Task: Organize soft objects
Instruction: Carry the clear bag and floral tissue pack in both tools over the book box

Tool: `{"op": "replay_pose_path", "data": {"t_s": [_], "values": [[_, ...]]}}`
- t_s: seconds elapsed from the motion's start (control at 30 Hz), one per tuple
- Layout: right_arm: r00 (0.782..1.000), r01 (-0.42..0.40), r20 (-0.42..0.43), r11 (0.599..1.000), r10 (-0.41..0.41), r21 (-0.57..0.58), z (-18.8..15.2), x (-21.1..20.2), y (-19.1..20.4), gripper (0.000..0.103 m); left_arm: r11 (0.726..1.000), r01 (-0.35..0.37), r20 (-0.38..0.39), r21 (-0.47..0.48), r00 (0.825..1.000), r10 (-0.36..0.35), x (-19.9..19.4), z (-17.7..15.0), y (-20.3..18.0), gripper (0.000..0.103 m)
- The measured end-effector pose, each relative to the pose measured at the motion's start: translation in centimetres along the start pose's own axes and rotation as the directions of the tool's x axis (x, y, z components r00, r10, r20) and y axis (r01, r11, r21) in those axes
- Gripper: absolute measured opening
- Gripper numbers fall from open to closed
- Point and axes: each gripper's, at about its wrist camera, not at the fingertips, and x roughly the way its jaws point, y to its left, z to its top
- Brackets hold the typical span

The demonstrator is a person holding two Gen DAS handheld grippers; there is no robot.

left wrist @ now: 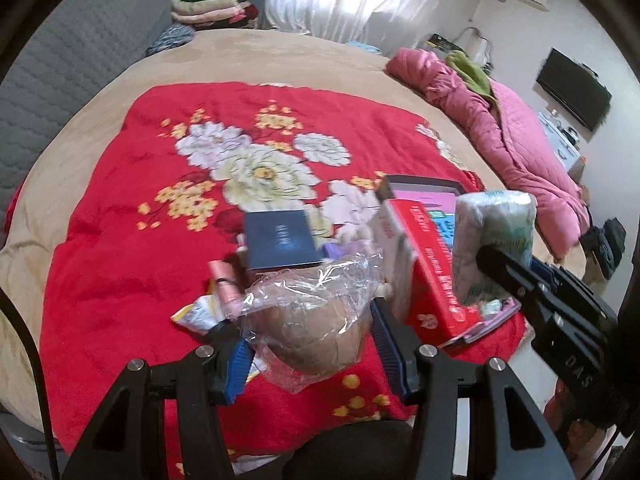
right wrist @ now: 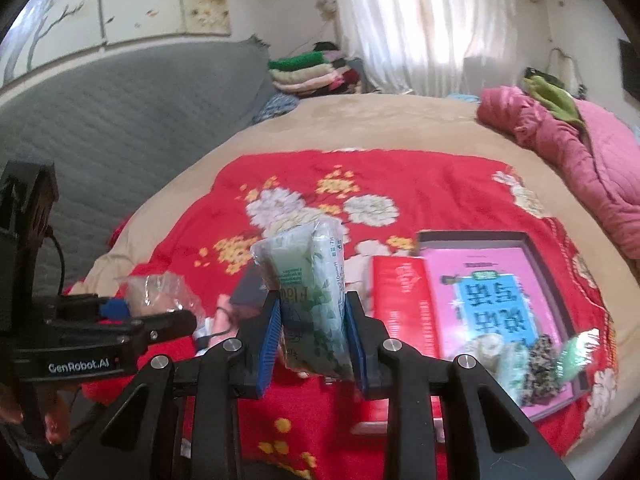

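My left gripper is shut on a clear plastic bag holding a tan soft item, lifted over the red floral blanket. It also shows at the left of the right wrist view. My right gripper is shut on a green-and-white tissue pack, held upright above the blanket. The pack also shows in the left wrist view, with the right gripper's black body below it.
On the blanket lie a red book, a pink book in a dark box lid, a dark blue booklet, a pink tube and small packets. A pink quilt lies at the bed's right. Folded clothes are stacked behind.
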Motion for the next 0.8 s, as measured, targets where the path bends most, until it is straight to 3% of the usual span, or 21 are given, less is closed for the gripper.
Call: {"op": "replay_pose_path", "data": {"t_s": [0.33, 0.8], "values": [[0.994, 0.081, 0.061, 0.988, -0.089, 0.129, 0.0, -4.5, -6.6, 0.032, 0.992, 0.029, 0.014, 0.121, 0.999, -0.030, 0.1, 1.2, -6.9, 0.055], [0.977, 0.157, 0.104, 0.960, -0.186, 0.233, -0.9, -8.3, -11.9, 0.032, 0.969, 0.073, 0.012, 0.236, 0.997, -0.078, 1.1, 2.4, -13.8, 0.055]]}}
